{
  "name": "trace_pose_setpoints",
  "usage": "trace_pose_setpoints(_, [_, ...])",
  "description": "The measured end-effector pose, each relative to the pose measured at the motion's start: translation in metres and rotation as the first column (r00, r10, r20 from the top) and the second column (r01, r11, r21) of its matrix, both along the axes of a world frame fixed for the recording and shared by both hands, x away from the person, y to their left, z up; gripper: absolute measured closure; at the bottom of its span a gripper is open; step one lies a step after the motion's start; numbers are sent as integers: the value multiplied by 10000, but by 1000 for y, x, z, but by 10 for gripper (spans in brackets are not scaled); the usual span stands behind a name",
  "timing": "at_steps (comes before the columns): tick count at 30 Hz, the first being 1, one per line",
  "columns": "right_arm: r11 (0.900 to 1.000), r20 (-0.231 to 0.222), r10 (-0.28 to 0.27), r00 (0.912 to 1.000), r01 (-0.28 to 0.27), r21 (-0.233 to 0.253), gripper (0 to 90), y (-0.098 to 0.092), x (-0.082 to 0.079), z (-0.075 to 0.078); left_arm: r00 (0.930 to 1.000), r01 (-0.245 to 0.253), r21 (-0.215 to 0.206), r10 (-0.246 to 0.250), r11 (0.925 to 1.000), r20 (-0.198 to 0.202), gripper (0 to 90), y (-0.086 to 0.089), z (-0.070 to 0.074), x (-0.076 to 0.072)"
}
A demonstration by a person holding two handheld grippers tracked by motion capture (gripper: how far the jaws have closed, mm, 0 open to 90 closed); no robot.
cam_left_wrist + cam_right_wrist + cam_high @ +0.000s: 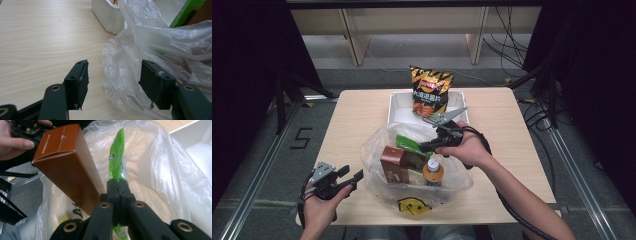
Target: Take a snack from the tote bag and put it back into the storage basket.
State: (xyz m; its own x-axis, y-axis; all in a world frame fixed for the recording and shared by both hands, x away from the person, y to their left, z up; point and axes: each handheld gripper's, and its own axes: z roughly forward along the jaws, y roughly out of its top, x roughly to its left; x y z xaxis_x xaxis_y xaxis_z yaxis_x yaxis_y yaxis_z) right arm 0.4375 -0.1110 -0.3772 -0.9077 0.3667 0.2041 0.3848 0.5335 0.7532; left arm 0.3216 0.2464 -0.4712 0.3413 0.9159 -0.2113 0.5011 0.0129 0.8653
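The right gripper (117, 187) has its jaws pressed together on the edge of a green packet (117, 157), which stands up out of a clear plastic bag (377, 150) in the middle of the table (352, 115). In the right gripper view the packet rises straight from the clamped jaws, with a brown box (65, 165) leaning just beside it on the left; the two look close, but I cannot tell whether they touch. In the high view the right gripper (432, 145) reaches into the bag's mouth from the far side, and the packet (409, 142) lies behind the box (394, 162). A bottle (433, 171) with an orange cap stands in the bag next to the box.

The left gripper (352, 177) hovers at the bag's near left corner with its jaws wide and nothing between them. In the left gripper view (112, 80) the bag's crumpled film (125, 72) lies between and past the jaws, against the right one.

Behind the bag sits a white tray (394, 102) with a chip bag (430, 90) standing in it
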Motion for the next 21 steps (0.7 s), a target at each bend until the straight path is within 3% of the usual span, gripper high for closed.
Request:
trace_pose_setpoints(3, [9998,-50,-92,9999,93,152,900,-1,-1,1,10000,39,-72,-39,10000,22,392,0,-1,0])
trace_pose_setpoints(4, [9998,290,129,9995,-134,164,900,-1,2,1,10000,44,-78,-43,10000,22,392,0,-1,0])
trace_pose_setpoints(5, [9996,77,-154,9999,152,234,900,-1,0,1,10000,44,-78,-43,10000,22,392,0,-1,0])
trace_pose_setpoints(10, [9993,135,-173,9998,168,328,900,-3,0,5,10000,5,-51,-5,10000,18,392,0,0,0])
trace_pose_setpoints(12, [9988,380,-193,9991,175,463,900,-4,1,6,10000,45,-61,-45,10000,18,393,0,-1,1])
trace_pose_setpoints(13, [9985,187,-247,9995,238,486,900,-4,0,7,10000,54,-60,-54,10000,16,392,0,-1,1])
trace_pose_setpoints(21, [9966,221,-341,9992,323,763,900,-8,1,11,10000,53,-60,-53,10000,12,393,0,-1,1])
